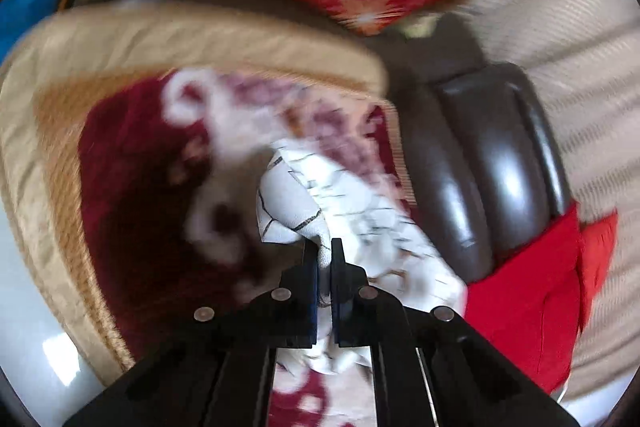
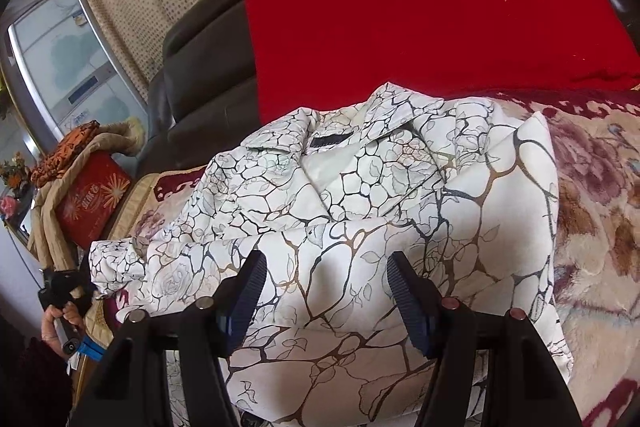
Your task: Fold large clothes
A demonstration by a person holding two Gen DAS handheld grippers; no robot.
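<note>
A white shirt with a dark crackle print (image 2: 360,187) lies collar-up on a floral blanket (image 2: 592,187), its lower part folded over. My right gripper (image 2: 324,287) is open, its jaws spread just above the folded front panel, holding nothing. My left gripper (image 1: 325,251) is shut on a bunched sleeve end of the same shirt (image 1: 296,199), held over the dark red floral blanket (image 1: 132,167). The left gripper and hand also show at the left edge of the right wrist view (image 2: 60,287), by the sleeve end (image 2: 116,259).
A red cloth (image 2: 420,19) drapes over the dark brown leather sofa (image 2: 204,67) behind the shirt. A red gift box (image 2: 92,199) and beige quilted fabric (image 2: 52,219) stand at the left. A fridge (image 2: 68,67) and curtain are beyond.
</note>
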